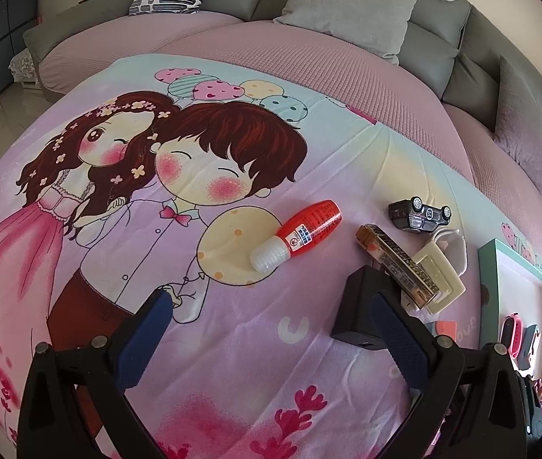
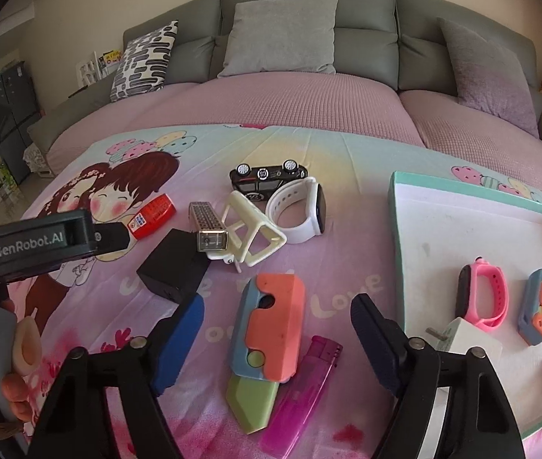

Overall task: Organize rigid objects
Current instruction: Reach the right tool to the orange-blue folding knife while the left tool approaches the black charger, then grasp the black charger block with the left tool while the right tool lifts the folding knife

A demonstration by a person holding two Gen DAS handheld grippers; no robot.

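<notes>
On a cartoon-printed bedsheet point(image 2: 91, 306) the things lie scattered, with a grey sofa point(image 2: 309, 30) behind. Furthest left is a red bottle point(image 1: 301, 231) with a white ribbed cap, lying on its side. The left hand-held gripper point(image 1: 271, 306) hovers with its jaws spread and nothing between them; its right finger is just beside a black box point(image 1: 355, 317). Next comes a harmonica point(image 2: 209, 225), one end over the black box and its side against a cream plastic frame point(image 2: 255, 229). Behind these a black toy car point(image 2: 267, 176) rests on its side, touching a white smartwatch point(image 2: 301, 210). The right hand-held gripper point(image 2: 276, 317) is released, its jaws apart on either side of an orange-and-blue toy knife point(image 2: 271, 329) with a green blade, not pressing on it. A translucent pink lighter point(image 2: 305, 394) lies just beside the blade. At the far right a teal-rimmed tray point(image 2: 397, 237) holds a pink watch band point(image 2: 481, 298), a smaller orange-and-blue toy point(image 2: 539, 306) and a white plug point(image 2: 474, 340), partly hidden behind the right finger.
</notes>
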